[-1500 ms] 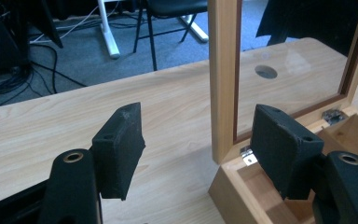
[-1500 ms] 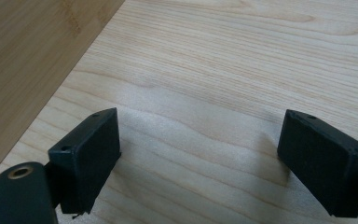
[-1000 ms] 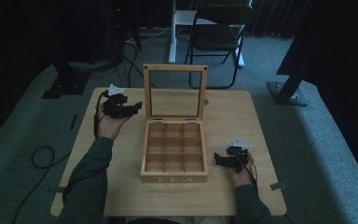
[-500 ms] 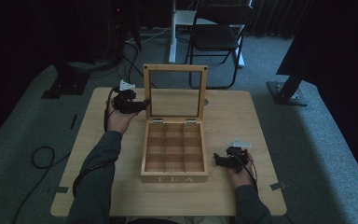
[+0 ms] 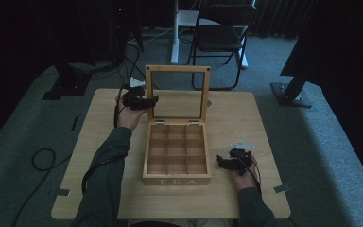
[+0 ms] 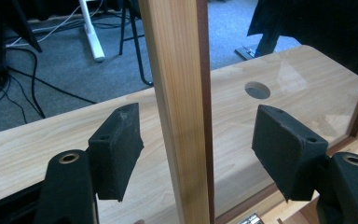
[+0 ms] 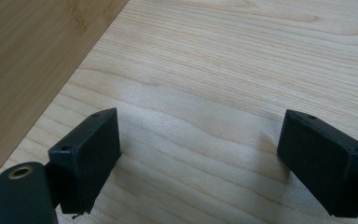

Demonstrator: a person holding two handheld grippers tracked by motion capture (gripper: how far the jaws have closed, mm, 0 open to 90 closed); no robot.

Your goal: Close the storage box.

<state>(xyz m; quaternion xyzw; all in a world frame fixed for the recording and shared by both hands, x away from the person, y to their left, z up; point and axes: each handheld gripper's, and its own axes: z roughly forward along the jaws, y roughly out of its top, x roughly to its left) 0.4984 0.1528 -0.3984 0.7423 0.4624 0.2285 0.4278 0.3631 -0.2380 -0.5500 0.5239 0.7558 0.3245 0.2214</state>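
At the left of centre in the high view, my left gripper (image 5: 152,100) has come up to the tea box's lid (image 5: 176,69), which stands upright behind the open tea box (image 5: 176,180). In the left gripper view the lid's left frame rail (image 6: 179,107) stands between the pads, neither touching it; the jaws have just been closing but are still wide. I judge this the gripping step before swinging the lid down. Next I must close onto the rail squarely, then tip it toward me. At lower right, my right gripper (image 5: 223,163) rests on the table (image 5: 246,118) beside the box, jaws wide, holding nothing.
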